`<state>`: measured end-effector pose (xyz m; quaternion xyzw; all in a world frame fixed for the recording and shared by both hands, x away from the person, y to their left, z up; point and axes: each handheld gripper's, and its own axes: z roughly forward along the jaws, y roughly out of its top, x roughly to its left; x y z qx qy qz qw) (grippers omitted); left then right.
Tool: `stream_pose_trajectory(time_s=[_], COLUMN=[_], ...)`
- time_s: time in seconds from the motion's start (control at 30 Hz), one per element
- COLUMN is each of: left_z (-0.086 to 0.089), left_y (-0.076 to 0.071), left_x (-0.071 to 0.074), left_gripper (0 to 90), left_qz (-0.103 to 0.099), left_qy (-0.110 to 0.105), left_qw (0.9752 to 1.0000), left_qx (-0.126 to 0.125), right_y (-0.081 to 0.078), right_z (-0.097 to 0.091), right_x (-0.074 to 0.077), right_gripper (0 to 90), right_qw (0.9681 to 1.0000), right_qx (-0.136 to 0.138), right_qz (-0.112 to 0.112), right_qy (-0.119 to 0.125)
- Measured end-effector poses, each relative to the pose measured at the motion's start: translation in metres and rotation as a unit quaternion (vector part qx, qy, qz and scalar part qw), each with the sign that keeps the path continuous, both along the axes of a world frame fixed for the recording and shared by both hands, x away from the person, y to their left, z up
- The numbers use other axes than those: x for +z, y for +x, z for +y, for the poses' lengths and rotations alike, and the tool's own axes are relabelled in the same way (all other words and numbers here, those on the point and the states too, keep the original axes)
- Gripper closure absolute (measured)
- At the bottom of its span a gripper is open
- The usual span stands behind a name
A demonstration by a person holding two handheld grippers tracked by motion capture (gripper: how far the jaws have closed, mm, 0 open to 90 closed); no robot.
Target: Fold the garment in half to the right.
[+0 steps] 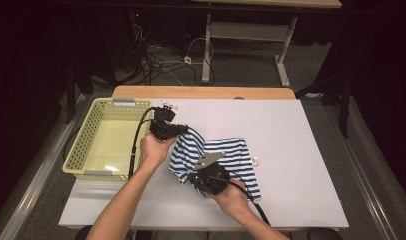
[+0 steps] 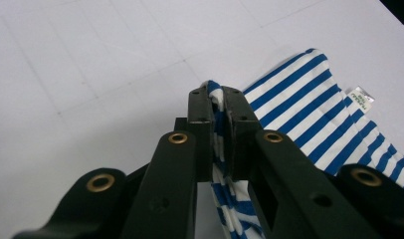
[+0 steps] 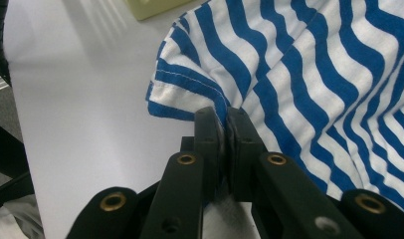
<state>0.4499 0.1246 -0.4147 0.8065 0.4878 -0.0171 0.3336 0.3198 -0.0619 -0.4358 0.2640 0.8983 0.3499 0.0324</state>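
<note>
We saw a white tabletop (image 1: pixel 291 150) with a light wooden strip (image 1: pixel 201 92) along its far edge. Beyond it, grey carpet (image 1: pixel 241 70) carried tangled black and white cables (image 1: pixel 161 62) and the white legs of a second desk (image 1: pixel 251 32). The surrounding room stayed dark, with light falling mainly on the tabletop.

We see a cloth (image 1: pixel 226 157) striped blue and white, with a small white tag (image 2: pixel 361 99). Our two grippers (image 1: pixel 167 129) (image 1: pixel 209 179) are black, with brass-coloured rivets at the jaws. The basket (image 1: pixel 86 145) is pale yellow. The table (image 1: pixel 291 150) is white, with a light wooden far edge.
</note>
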Motion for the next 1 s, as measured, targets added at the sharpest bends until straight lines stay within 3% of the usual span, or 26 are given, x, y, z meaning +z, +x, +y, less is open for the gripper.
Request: stream_pose_trajectory(time_s=[0.4, 0.8, 1.0], left_z=[-0.036, -0.061, -0.077], left_y=[0.006, 0.013, 0.019], left_x=[0.006, 0.003, -0.004], left_gripper=[82.1, 82.1, 82.1], left_qz=[-0.008, -0.004, 0.003], left_qy=[0.001, 0.008, 0.008], left_qw=[0.9996, 0.999, 0.9985], left_qx=[-0.027, -0.045, -0.053], right_y=[-0.005, -0.005, -0.006], right_z=[-0.033, -0.059, -0.075], right_x=[0.001, -0.001, -0.003], right_gripper=[86.0, 86.0, 85.8], right_qw=[0.9994, 0.998, 0.9972], right_qx=[-0.032, -0.058, -0.071], right_qz=[-0.006, -0.002, -0.001], right_qy=[0.014, 0.024, 0.021])
